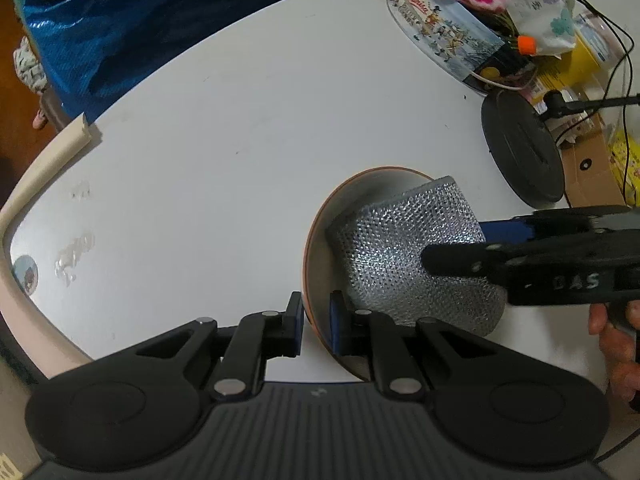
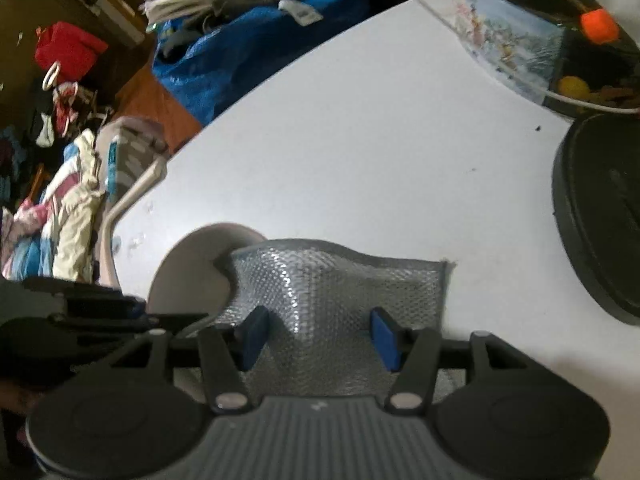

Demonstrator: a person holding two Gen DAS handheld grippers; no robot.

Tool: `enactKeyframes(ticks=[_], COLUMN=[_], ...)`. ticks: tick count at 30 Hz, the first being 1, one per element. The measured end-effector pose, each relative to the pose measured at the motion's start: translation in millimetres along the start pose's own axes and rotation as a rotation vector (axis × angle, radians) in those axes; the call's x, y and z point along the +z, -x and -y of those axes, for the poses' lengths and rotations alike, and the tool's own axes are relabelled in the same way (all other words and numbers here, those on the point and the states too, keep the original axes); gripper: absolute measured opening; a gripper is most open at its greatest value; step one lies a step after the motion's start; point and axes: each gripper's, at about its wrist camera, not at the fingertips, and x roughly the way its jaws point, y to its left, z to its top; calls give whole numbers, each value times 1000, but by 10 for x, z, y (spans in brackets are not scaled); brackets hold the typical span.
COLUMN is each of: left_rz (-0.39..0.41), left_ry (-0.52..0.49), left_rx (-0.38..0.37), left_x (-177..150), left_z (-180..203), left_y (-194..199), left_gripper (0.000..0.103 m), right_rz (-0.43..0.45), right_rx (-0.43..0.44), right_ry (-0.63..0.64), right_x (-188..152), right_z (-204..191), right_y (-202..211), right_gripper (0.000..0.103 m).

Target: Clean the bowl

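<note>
A bowl (image 1: 320,236) with a white inside and an orange rim stands on the white table; it also shows in the right wrist view (image 2: 188,268). My left gripper (image 1: 316,326) is shut on the bowl's near rim, one blue pad outside and one inside. A silver mesh scouring sponge (image 1: 408,248) lies inside the bowl. My right gripper (image 2: 320,338) is shut on the sponge (image 2: 336,292), its blue pads pressed on either side. In the left wrist view the right gripper (image 1: 456,248) reaches in from the right.
A black round stand base (image 1: 520,148) sits at the right of the table (image 1: 240,120). A printed biscuit tin (image 1: 444,36) with cloths and clutter stands at the back right. A blue bag (image 1: 120,28) lies beyond the table's far left edge.
</note>
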Motion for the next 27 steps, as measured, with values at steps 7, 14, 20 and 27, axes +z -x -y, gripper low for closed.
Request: enactKeyframes(ticks=[7,14,20,27], left_rz=[3,9,3,-23], left_ry=[-35,-102,-153,-323], left_rx=[5,-5,5,23], left_x=[8,33,87,140], left_z=[15,21,77,245], left_y=[-6,-13,-46,-77], left_gripper=[11,11,11,12], right_rz=[-13,44,194,181], right_rx=[51,-14,-159,-173], right_ry=[78,223,482,578], right_x=[-13,-177,-413,-571], right_z=[-38,-144,-390,-425], right_y=[-37,68,219,168], right_gripper=[20,16,13,16])
